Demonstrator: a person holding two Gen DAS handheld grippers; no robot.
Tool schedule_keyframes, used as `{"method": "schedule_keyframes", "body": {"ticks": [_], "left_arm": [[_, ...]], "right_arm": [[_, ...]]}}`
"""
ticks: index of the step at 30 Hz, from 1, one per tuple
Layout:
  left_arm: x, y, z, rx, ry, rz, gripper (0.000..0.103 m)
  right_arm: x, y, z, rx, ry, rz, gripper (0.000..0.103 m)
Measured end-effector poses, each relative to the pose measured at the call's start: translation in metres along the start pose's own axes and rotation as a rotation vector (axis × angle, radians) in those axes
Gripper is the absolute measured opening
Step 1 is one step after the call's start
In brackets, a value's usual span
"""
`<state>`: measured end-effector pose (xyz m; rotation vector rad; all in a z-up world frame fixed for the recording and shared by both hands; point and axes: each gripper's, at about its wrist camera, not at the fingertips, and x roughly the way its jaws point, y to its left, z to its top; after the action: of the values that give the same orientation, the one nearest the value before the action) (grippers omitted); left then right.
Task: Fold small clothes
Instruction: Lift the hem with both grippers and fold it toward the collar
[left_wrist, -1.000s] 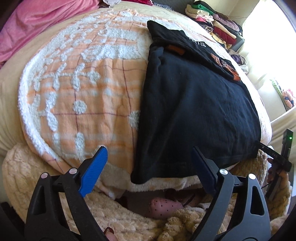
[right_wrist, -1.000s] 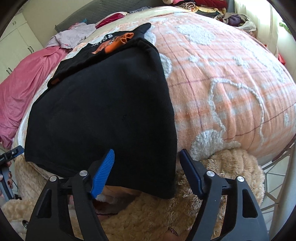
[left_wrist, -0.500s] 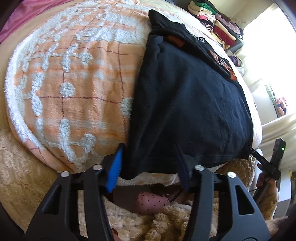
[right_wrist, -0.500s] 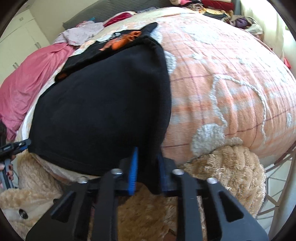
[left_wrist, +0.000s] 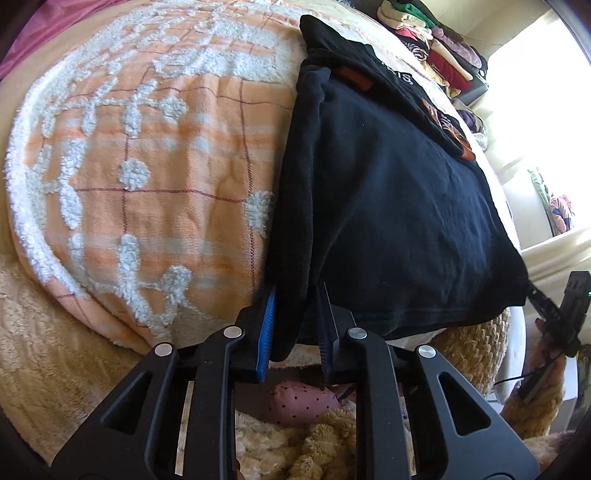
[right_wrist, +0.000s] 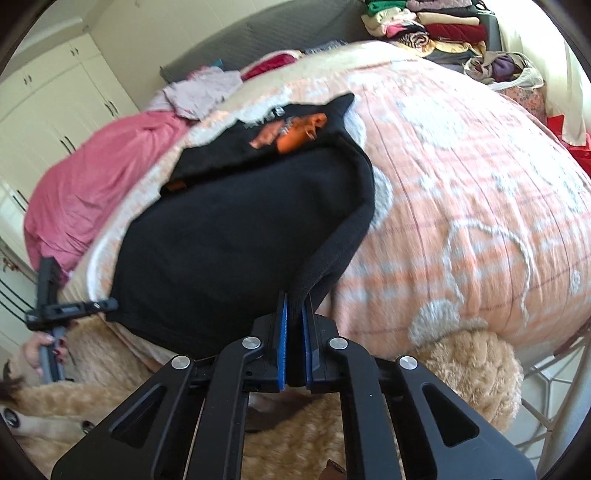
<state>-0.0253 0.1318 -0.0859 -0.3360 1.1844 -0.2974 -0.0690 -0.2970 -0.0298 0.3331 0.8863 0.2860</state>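
A: What changed vs a second back?

B: Both grippers were wide open, straddling the near hem of the black T-shirt (left_wrist: 388, 206). Now the right gripper (right_wrist: 294, 321) is clamped flat on the hem corner at lower centre of its frame, and that corner is pulled up off the blanket (right_wrist: 461, 184), fabric tented toward the pads. The left gripper (left_wrist: 295, 325) is closing, with the other hem corner between its fingers; the blue pad (left_wrist: 266, 332) lies on the cloth, but the dark one looks a hair off, so I'm not calling that a full pinch yet.

A: Meaning for the task?

B: My read: the grab phase is basically done and the bottom-to-top fold is starting. Right side leads, left lags. If the left doesn't bite, the hem goes up crooked.

A: Where's the shirt?

B: Flat on the orange-and-white blanket, filling centre-right of the left view and centre-left of the right view. Sides look already folded in, printed end farthest from the grippers.

A: Any text?

B: White lettering by the far end of the shirt, upper right of the left frame; it ends in something like "IS", not readable. Orange graphic (right_wrist: 291, 133) at upper centre of the right frame is blurred. No brand legible.

A: Anything else?

B: Stack of folded clothes (left_wrist: 432, 40), upper right of the left view. Pink sheet (right_wrist: 99, 173), left of the right view.
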Motion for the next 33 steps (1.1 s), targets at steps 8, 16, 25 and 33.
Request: {"method": "schedule_keyframes", "body": {"ticks": [8,16,25,33], "left_arm": [[-0.025,-0.004,0.012,-0.013,-0.087,-0.031,0.002],[-0.067,-0.019,0.060,0.032,-0.258,-0.078,0.002],[-0.055,-0.025,0.121,0.047,-0.346,-0.047,0.002],[-0.016,-0.016,0.133,0.030,-0.291,-0.007,0.003]], "right_arm": [[-0.020,-0.004,0.026,0.024,-0.094,0.052,0.006],[-0.028,-0.007,0.069,0.020,-0.202,0.061,0.006],[-0.004,-0.020,0.115,0.039,-0.237,0.024,0.006],[0.049,-0.036,0.119,0.070,-0.135,-0.055,0.006]]}}
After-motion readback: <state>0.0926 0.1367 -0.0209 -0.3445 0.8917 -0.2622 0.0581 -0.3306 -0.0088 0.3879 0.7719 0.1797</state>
